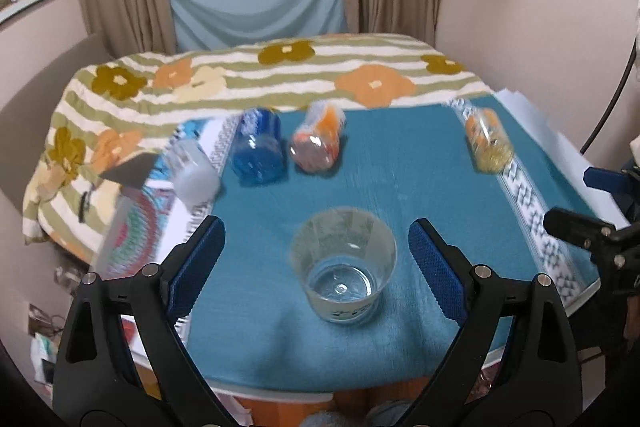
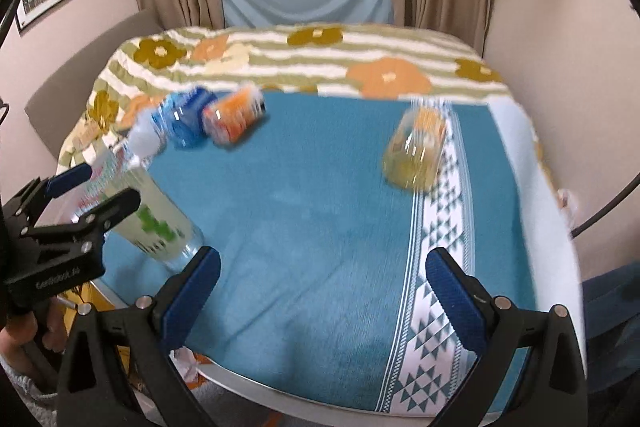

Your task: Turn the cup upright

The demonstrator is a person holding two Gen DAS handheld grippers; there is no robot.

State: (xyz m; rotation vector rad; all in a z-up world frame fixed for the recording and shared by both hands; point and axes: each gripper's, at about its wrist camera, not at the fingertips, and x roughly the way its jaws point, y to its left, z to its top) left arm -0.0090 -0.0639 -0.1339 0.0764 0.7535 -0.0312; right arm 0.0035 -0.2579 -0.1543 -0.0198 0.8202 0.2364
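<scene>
A clear plastic cup (image 1: 343,265) stands upright, mouth up, on the teal cloth (image 1: 400,167) near the table's front edge. My left gripper (image 1: 316,259) is open, its blue pads on either side of the cup and apart from it. In the right wrist view the same cup (image 2: 154,217) shows at the left with a green print, the left gripper (image 2: 86,195) open around it. My right gripper (image 2: 322,297) is open and empty over the teal cloth (image 2: 320,207). A yellow-orange cup (image 1: 489,141) (image 2: 418,153) lies on its side at the right.
A blue cup (image 1: 258,149) (image 2: 184,121), an orange cup (image 1: 318,139) (image 2: 234,119) and a white cup (image 1: 192,173) lie on their sides at the back left. A flowered striped blanket (image 1: 280,75) covers the far part. Walls and curtains stand behind.
</scene>
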